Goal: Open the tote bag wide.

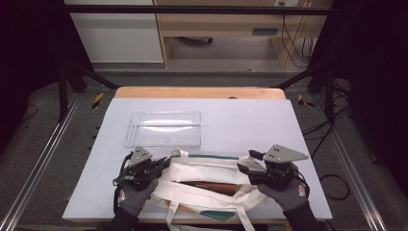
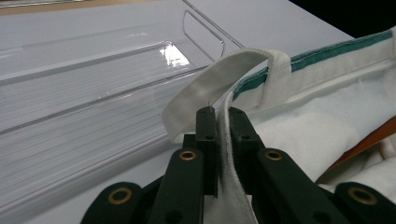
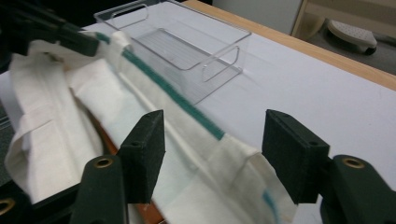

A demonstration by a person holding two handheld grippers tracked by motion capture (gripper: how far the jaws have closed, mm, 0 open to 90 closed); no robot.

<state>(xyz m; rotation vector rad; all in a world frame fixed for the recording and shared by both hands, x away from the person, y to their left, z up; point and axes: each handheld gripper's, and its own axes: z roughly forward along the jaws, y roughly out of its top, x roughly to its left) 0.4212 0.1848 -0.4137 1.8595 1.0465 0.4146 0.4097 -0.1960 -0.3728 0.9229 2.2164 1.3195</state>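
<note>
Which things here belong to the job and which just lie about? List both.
In the job:
- tote bag
- bag strap, clamped in the left gripper
- right gripper, open over the bag's rim

Lying about:
- clear plastic bin
- table

A cream woven-cloth tote bag [image 1: 207,185], matt and slightly rough, carries a green stitched trim [image 3: 173,95] and flat webbing-like handles [image 2: 224,79]. Beside it sits a clear, glossy plastic bin [image 1: 163,129] with ribbed floor, catching glare. The table's white top [image 1: 260,120] looks smooth and matt, edged in pale wood [image 1: 199,92]. Both grippers' jaws are matt black plastic with brass-coloured rivets [image 2: 187,155].
</note>
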